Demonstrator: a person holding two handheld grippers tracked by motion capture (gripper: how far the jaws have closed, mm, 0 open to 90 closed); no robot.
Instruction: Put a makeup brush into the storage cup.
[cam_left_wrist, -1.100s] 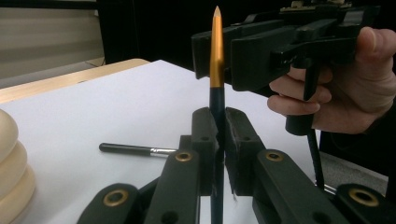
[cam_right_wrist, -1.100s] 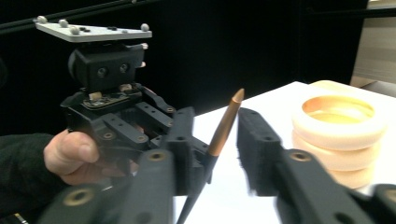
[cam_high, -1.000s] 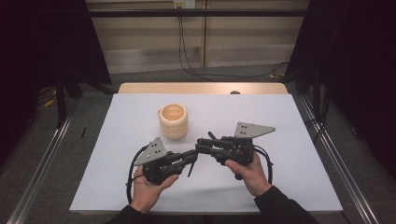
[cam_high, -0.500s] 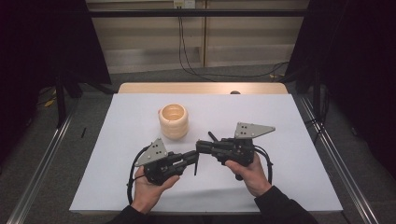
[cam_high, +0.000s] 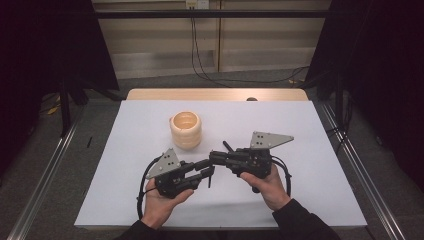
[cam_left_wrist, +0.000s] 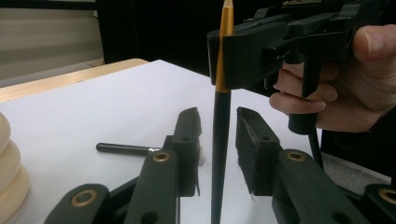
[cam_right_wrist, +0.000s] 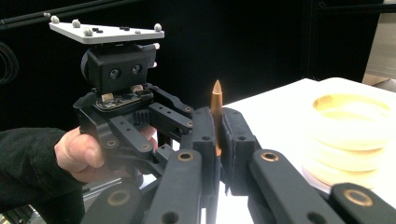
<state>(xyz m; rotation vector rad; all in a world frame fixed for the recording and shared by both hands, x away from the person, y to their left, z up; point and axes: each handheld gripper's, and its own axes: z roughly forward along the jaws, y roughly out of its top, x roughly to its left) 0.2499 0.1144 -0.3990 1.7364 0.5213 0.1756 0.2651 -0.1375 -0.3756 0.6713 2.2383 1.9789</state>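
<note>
While right gripper (cam_right_wrist: 217, 140) clamps pen (cam_right_wrist: 216, 105), left gripper (cam_left_wrist: 218, 140) just parted, ringed holder (cam_high: 185, 130) apart.

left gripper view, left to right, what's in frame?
Stack of pale rings at the left edge → black cap lying on the white table → left gripper's left pad → upright pen → its right pad → hand holding the right gripper.

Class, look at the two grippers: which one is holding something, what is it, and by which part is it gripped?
The right gripper clamps an upright black pen with a gold front section by its gold part. The left gripper has just opened; the black barrel stands between its jaws, ungripped.
</note>
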